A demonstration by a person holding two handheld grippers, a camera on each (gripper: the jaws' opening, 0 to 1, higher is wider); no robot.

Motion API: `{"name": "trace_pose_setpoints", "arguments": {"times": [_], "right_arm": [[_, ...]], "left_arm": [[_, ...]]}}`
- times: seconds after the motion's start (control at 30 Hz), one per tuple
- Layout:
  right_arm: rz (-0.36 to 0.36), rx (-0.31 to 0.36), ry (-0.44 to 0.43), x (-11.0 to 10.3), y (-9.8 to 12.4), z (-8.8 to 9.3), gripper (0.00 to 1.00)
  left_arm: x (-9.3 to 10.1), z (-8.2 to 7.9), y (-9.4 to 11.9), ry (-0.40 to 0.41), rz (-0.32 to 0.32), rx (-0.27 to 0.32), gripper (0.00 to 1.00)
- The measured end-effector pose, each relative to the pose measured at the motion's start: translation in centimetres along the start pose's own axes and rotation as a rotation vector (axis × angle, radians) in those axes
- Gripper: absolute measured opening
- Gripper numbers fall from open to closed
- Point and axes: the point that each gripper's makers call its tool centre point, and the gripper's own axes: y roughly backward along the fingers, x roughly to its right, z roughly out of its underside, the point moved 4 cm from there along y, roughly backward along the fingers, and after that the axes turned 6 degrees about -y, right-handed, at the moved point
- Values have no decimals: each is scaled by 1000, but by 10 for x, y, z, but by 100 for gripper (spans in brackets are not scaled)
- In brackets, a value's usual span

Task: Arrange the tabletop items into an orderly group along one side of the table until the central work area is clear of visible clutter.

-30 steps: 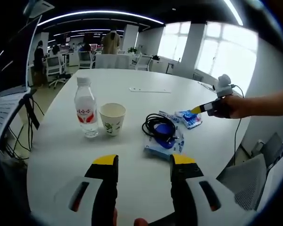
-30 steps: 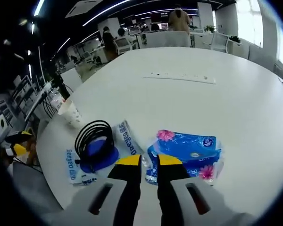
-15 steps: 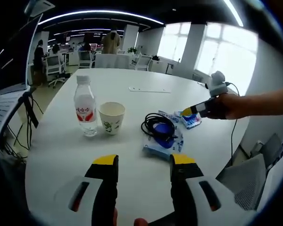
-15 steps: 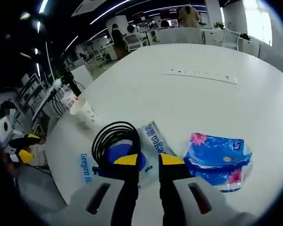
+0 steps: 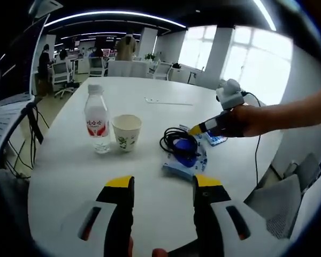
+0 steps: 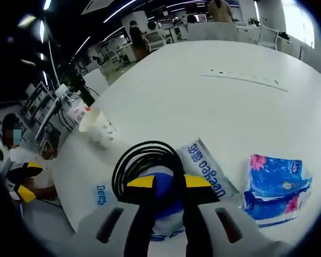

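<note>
Now right claw (image 6: 163,183) jaws parted over black cable coil (image 6: 144,163), coil atop blue packet (image 6: 206,166), tissue pack (image 6: 275,187) just beside packet, left claw (image 5: 163,184) spread, well short of the coil.

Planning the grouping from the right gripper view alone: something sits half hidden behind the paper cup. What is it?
Observer: A clear water bottle, upright with its cap on, standing just beside the paper cup.
Operator: And the left gripper, is it carrying anything?
Observer: No. The left gripper has its jaws open with nothing between them, held low over the near part of the table, short of all the items.
</note>
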Motion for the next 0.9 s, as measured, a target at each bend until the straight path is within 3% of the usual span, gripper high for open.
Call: {"name": "trace_pose_setpoints", "arguments": {"times": [0.27,0.47,0.53,0.7,0.9], "right_arm": [[17,-17,-8,3,-5,-2,17],[21,-90,30,2,-18,5,17],[11,-99,-5,3,-23,8,16],[24,-60,-35,11,-30,9,10],[14,-32,-36,5,-22,11,4]], "left_arm": [[-3,2,0,-4,-3,-9,43],[-3,0,-2,-9,2,-12,43],[-2,-1,-3,-11,3,-9,43],[-2,-6,0,-8,-3,7,43],[-3,0,3,-3,-10,-1,43]]}}
